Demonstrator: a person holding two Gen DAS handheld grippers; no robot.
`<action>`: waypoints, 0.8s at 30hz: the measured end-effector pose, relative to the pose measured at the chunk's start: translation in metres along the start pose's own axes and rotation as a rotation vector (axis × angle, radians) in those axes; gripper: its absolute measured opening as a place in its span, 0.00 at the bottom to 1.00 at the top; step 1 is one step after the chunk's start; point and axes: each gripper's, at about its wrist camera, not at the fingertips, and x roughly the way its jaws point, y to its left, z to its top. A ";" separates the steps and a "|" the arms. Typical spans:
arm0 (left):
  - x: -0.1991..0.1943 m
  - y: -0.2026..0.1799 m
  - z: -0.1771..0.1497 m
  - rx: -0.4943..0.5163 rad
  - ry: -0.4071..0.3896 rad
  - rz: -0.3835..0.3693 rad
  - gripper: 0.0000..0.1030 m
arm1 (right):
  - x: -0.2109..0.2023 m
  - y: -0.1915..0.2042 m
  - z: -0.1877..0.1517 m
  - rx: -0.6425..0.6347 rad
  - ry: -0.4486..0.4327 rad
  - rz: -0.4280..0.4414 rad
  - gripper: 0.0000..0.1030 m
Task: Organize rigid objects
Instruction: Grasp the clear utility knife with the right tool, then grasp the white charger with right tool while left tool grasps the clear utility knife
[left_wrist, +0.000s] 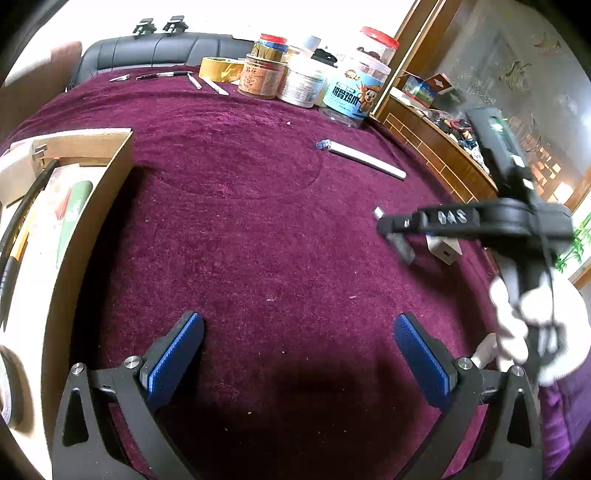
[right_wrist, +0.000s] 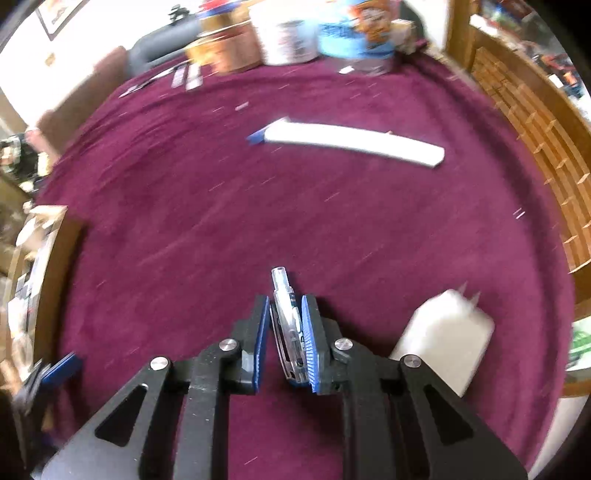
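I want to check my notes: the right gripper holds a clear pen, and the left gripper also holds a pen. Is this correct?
Not quite. The right gripper does hold the clear pen, but the left gripper holds nothing; the left wrist view shows its jaws wide open over the purple cloth.

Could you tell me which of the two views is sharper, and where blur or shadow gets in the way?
Left wrist view: mostly sharp; jars readable, only the right gripper and gloved hand smear, and a dark shadow lies on the cloth between its own fingers. Right wrist view: motion-streaked throughout, jars and white tube soft, though the clear pen in the gripper stays fairly crisp.
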 end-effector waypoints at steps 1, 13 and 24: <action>0.000 0.000 0.000 0.000 0.000 0.000 0.98 | -0.001 0.007 -0.007 -0.001 0.020 0.047 0.15; 0.000 0.000 0.000 -0.005 -0.002 -0.007 0.98 | -0.097 -0.069 -0.035 0.221 -0.232 0.044 0.60; 0.000 0.001 0.000 -0.003 -0.001 -0.005 0.98 | -0.060 -0.113 -0.041 0.408 -0.188 0.005 0.60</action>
